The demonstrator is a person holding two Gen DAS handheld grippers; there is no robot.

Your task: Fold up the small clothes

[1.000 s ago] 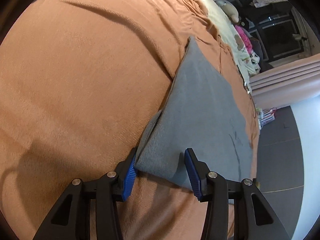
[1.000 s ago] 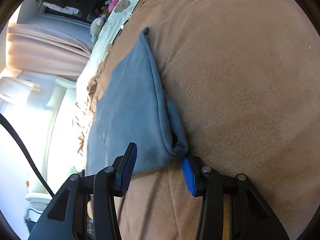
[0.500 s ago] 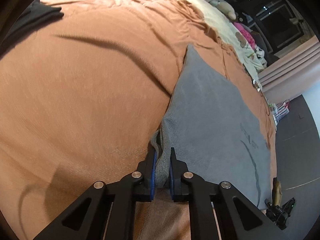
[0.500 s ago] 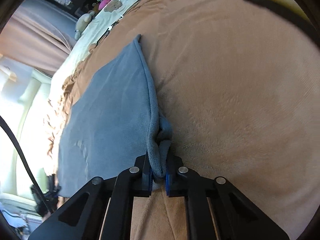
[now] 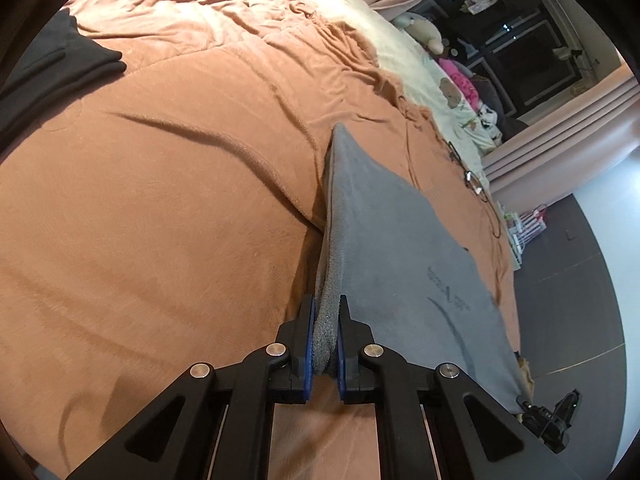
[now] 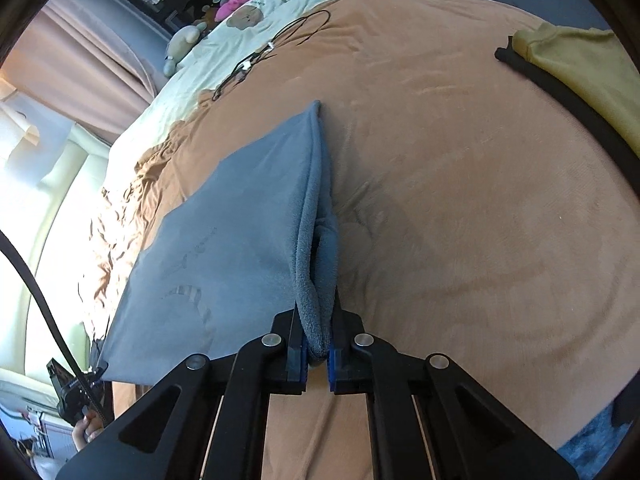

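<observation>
Jaws of both the left gripper [image 5: 324,334] and the right gripper [image 6: 317,340], spread a second ago, now pinch near corners of the grey cloth [image 5: 392,240] lifting off the orange blanket [image 5: 160,200], ready to fold

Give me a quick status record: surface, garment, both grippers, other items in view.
surface: orange blanket on a bed
garment: grey cloth, near edge lifted, far part on the blanket
left gripper: shut on a near corner of the cloth
right gripper: shut on the other near corner
other items: black garment, yellow garment, black cable
</observation>
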